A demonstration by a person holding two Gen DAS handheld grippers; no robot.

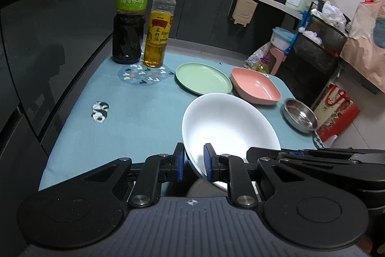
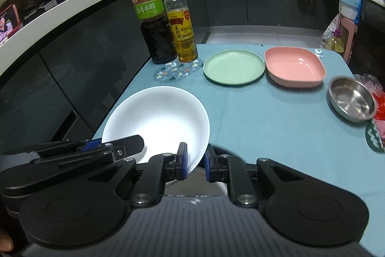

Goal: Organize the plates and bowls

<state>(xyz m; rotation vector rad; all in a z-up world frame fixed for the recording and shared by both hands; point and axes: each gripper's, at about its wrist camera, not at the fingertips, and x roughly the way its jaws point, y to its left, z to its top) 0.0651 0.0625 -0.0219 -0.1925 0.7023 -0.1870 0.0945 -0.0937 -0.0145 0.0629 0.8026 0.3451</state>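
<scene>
Both tools pinch the white bowl (image 1: 228,127) at its near rim: left tool (image 1: 194,161), right tool (image 2: 195,161). Likely next: carry it toward the green plate (image 2: 234,67), centre frame.

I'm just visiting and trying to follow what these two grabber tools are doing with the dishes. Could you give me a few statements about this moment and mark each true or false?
1. Both grippers have their fingers around the rim of the white bowl. True: the left gripper and the right gripper each straddle its near edge.
2. The green plate is stacked inside the pink dish. False: they sit side by side on the blue tablecloth.
3. The steel bowl sits near the table's right edge. True.
4. Both bottles are lying on their sides. False: the dark vinegar bottle and the oil bottle stand upright.
5. The pink dish holds food. False: it looks empty.
</scene>
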